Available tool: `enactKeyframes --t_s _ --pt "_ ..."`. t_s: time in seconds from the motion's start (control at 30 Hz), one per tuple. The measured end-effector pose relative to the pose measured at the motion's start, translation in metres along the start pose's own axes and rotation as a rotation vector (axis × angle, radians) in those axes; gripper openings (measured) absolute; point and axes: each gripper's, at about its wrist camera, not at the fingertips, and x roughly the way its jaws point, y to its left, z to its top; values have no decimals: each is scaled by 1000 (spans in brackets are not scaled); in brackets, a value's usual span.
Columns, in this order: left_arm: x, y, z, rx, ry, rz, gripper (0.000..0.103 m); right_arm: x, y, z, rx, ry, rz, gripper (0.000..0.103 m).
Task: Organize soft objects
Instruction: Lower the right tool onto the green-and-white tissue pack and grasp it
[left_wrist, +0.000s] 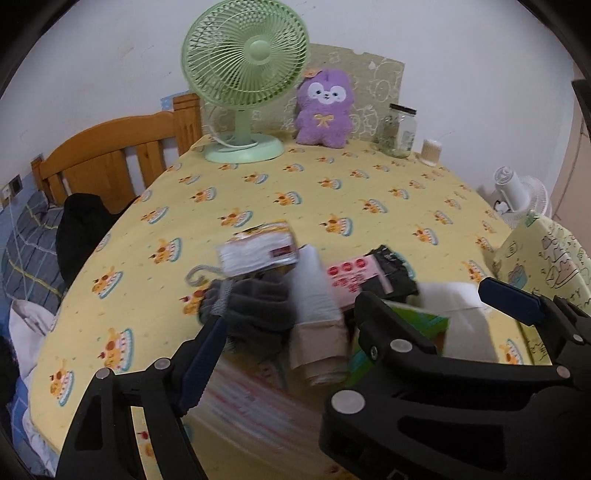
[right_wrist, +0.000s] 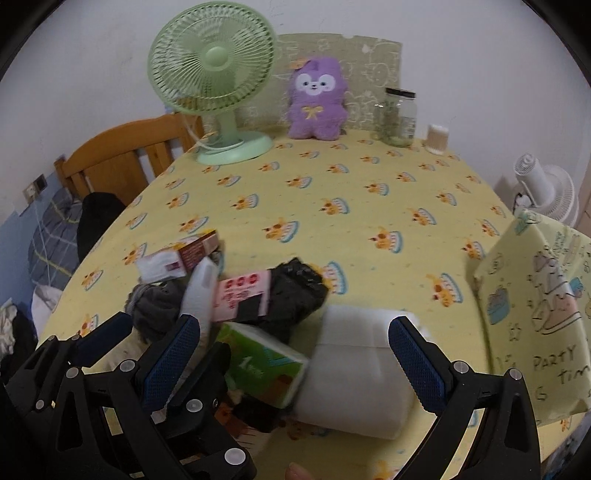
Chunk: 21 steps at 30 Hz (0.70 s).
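Observation:
A pile of soft things lies at the near side of the yellow table: a grey knit glove (left_wrist: 255, 306), a white and beige roll (left_wrist: 317, 325), a pink-labelled black pack (right_wrist: 251, 299), a black bag (right_wrist: 299, 291), a green tissue pack (right_wrist: 266, 365), a white folded cloth (right_wrist: 354, 369) and a wipes pack (left_wrist: 258, 251). My left gripper (left_wrist: 288, 328) is open over the glove and roll. My right gripper (right_wrist: 295, 365) is open, its fingers either side of the tissue pack and white cloth. The right gripper also shows in the left wrist view (left_wrist: 436, 306).
A green desk fan (right_wrist: 218, 96), a purple plush toy (right_wrist: 316, 99), a glass jar (right_wrist: 399, 118) and a cotton-swab tub (right_wrist: 437, 138) stand along the far edge. A yellow printed storage box (right_wrist: 535, 310) stands at right. A wooden bed headboard (left_wrist: 110, 155) is left of the table.

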Motion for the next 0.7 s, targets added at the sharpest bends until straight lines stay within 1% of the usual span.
enactKeyframes --t_s 0.1,0.2,0.33,0.4,0.5,0.7 --pt "-1 4 -4 -2 8 49 82 4 6 -2 -1 9 11 103" --pt "1 9 -9 -14 22 47 82 9 12 -5 -9 18 2 103" --pt "7 16 -15 -30 49 50 82 18 17 -9 -18 54 -3 103" --pt "9 17 -17 -23 52 58 82 23 18 -12 0 66 3 103" --pt "10 16 -17 -21 49 53 82 28 16 -13 25 86 17 103" --pt "15 16 -17 -16 53 37 84 34 13 -14 49 106 17 103"
